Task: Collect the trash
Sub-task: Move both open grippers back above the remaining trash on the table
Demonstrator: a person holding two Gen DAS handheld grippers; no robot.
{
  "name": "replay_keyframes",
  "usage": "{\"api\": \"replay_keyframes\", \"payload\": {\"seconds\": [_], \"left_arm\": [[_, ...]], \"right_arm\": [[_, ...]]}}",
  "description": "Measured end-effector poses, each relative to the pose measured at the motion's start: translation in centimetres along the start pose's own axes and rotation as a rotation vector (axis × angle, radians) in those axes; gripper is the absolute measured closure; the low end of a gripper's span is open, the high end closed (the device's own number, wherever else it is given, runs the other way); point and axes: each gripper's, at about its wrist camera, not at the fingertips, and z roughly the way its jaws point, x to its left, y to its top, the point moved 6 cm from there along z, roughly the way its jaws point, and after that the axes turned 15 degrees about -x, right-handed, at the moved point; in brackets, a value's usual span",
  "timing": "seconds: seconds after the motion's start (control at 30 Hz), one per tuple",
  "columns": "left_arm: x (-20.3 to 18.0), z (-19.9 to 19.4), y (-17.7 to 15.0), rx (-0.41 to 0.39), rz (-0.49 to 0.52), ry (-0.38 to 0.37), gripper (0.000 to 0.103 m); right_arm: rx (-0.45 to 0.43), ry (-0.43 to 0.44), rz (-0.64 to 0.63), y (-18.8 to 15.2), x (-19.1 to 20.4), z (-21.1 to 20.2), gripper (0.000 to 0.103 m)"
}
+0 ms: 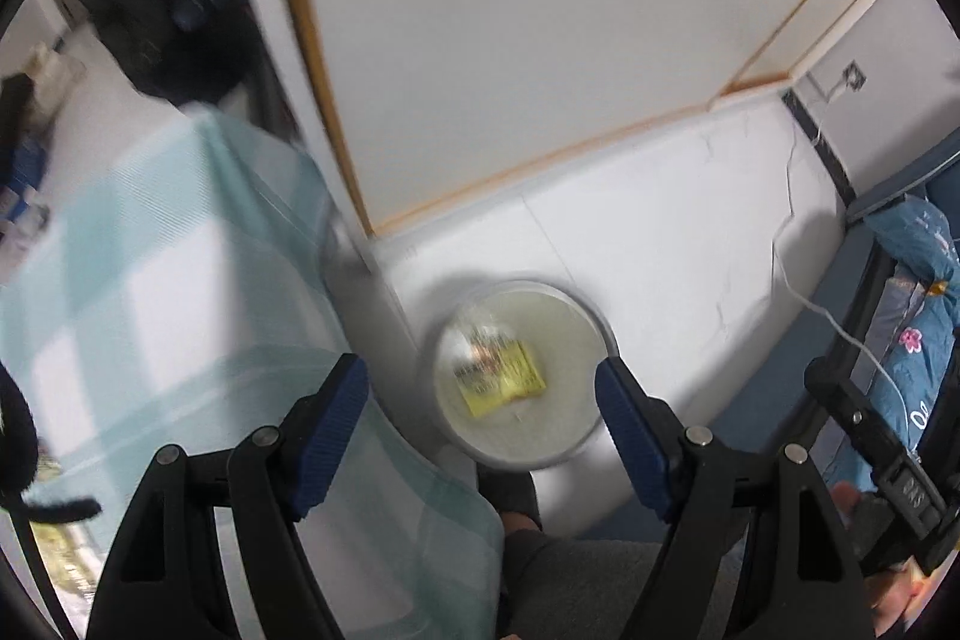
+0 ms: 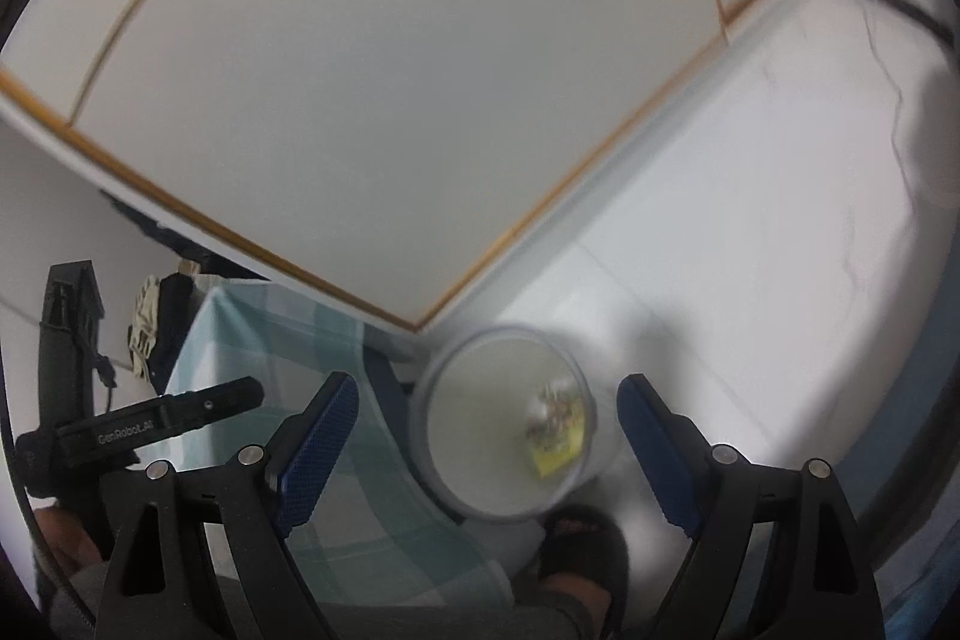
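A round white trash bin stands on the white floor beside the table. A yellow printed wrapper lies inside it. My left gripper is open and empty, high above the bin. In the right wrist view the bin shows below with the yellow wrapper against its right wall. My right gripper is open and empty above it. The left gripper's black body shows at the left.
A table with a pale green checked cloth is left of the bin. A white cupboard with gold trim stands behind. A bed with blue floral bedding is at the right. My foot in a dark slipper is by the bin.
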Motion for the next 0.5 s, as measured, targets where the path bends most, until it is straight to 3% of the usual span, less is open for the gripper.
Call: {"api": "replay_keyframes", "payload": {"seconds": [0.13,0.33,0.5], "left_arm": [[1.5,-4.9,1.5,-0.148,-0.001,0.024,0.028],[4.9,-11.3,3.1,-0.342,-0.036,0.067,0.028],[9.3,-16.9,3.7,-0.483,-0.090,0.104,0.028]], "right_arm": [[-0.045,0.022,-0.054,2.1,2.8,-1.8,0.015],[-0.171,0.108,-0.193,5.6,10.5,-6.1,0.014],[-0.257,0.221,-0.275,6.0,18.1,-9.6,0.010]]}}
